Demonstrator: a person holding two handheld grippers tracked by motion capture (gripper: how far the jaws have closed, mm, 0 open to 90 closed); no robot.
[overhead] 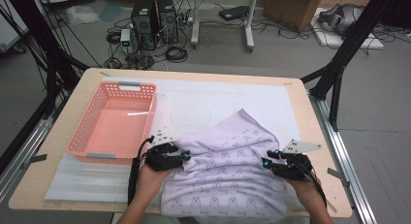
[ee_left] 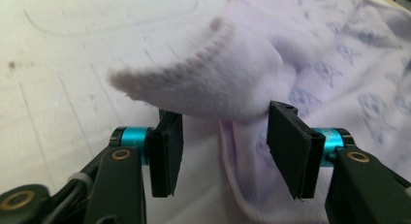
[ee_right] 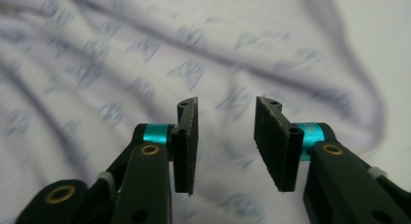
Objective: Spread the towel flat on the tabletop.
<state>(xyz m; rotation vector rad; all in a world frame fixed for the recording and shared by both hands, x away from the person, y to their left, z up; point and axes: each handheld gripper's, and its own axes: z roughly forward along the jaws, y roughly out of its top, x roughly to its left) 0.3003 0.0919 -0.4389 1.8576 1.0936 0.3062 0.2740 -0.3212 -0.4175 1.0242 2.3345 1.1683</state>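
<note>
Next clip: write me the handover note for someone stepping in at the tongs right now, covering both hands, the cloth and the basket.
Left tongs: open, jaws on either side of a raised hemmed corner of the lilac cloth, not yet closed on it.
Right tongs: open, over the cloth near its right edge, gripping nothing.
The cloth lies rumpled on the white mat, near edge hanging over the table front.
Pink basket: at the left, nothing in it.
Done: both tongs brought to the cloth.
Left: probably gripping, folding or moving it.
</note>
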